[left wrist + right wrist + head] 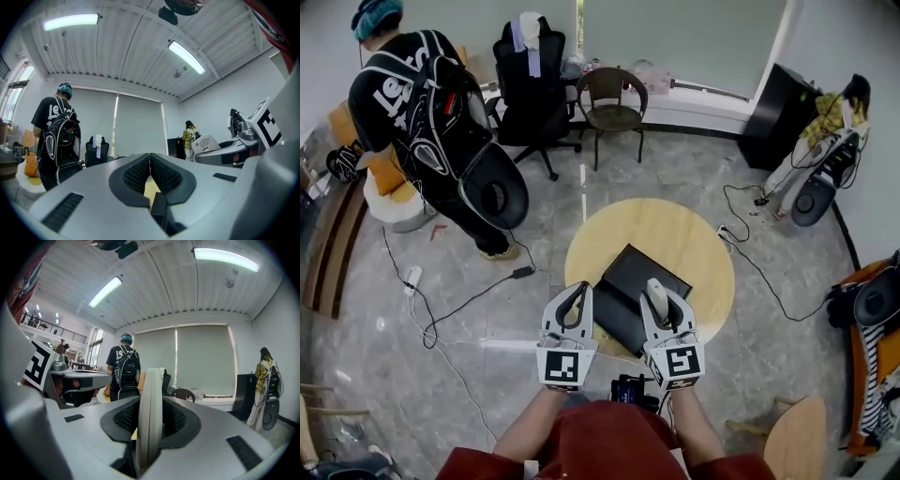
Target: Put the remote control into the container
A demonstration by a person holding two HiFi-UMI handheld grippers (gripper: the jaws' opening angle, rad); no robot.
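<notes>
Biggest risk: the right claw (666,314) is clamped on the remote control (655,289) by its thin edge near one end, with most of the length sticking out past the jaws. That is a long lever on a narrow grip, so a quick tilt or a knock on the rim could twist it loose. Next: the remote hangs above the near-right part of the black container (628,272), close to its edge. Released there, it could land across the wall and tip onto the round wooden table (698,244), or slide to the floor. Smaller: the left claw (575,294) is closed with nothing in it, just beside the container's near-left corner, and a stray nudge could shift the box. Around: a person with a black backpack (427,112) stands well apart at far left. A black office chair (530,80) and a brown armchair (614,98) sit beyond the table, and cables (459,305) run across the floor. None of it lies between remote and container, so the path down looks clear.
</notes>
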